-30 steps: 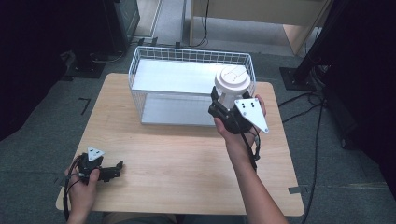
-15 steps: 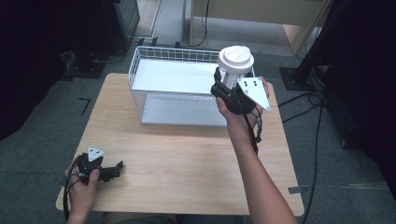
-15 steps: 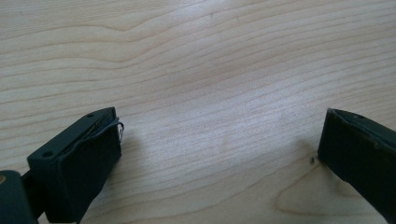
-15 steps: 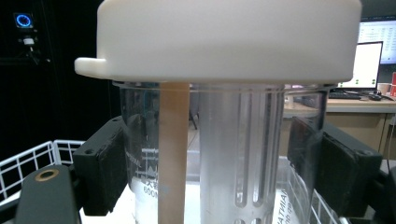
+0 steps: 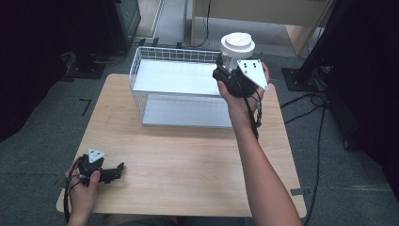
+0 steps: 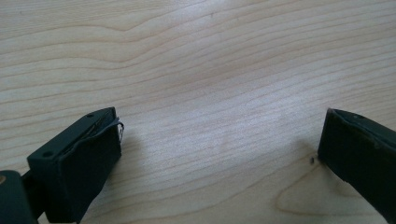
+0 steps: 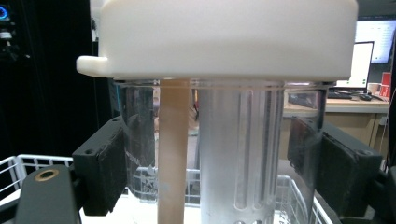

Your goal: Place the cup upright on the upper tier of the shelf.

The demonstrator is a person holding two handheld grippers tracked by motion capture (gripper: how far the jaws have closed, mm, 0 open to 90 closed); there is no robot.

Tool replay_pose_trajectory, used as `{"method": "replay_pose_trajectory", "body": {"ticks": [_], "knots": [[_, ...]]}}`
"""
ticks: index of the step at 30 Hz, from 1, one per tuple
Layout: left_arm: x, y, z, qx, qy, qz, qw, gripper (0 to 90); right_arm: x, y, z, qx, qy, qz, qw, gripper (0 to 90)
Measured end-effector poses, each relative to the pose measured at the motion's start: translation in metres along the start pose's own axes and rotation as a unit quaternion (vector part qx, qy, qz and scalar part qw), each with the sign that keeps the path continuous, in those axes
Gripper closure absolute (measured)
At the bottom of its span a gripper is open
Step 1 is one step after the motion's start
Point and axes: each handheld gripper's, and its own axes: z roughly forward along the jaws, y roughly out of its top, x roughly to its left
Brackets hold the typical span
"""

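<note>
The right gripper point(image 5: 229, 75) has its jaws closed on the clear body of a white-lidded container point(image 7: 224, 112), holding it upright above the wire basket point(image 5: 155, 54), probably for lowering inside. The left gripper point(image 5: 107, 172) rests on the bench point(image 5: 188, 155), jaws wide apart and empty, out of the way.

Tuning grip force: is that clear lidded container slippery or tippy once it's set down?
Probably slippery: the container has smooth clear walls, and the right gripper pinches it only at the sides. Possibly top-heavy: its white lid overhangs the body. The tall, narrow shape could tip in the wire basket.
</note>
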Motion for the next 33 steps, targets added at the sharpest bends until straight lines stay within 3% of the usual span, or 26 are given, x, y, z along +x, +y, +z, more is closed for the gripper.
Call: {"method": "replay_pose_trajectory", "body": {"ticks": [9, 25, 33], "knots": [[0.000, 0.000, 0.000, 0.000, 0.000, -0.001, 1.0000, 0.0, -0.002, -0.009, 0.031, 0.011, -0.011, -0.001, 0.9999, 16.3], [0.000, 0.000, 0.000, 0.001, -0.001, -0.001, 1.0000, 0.0, -0.004, -0.020, 0.060, 0.020, -0.026, 0.000, 0.9995, 16.3], [0.000, 0.000, 0.000, 0.001, 0.000, -0.001, 1.0000, 0.0, -0.003, -0.026, 0.065, 0.025, -0.027, -0.004, 0.9993, 16.3]]}}
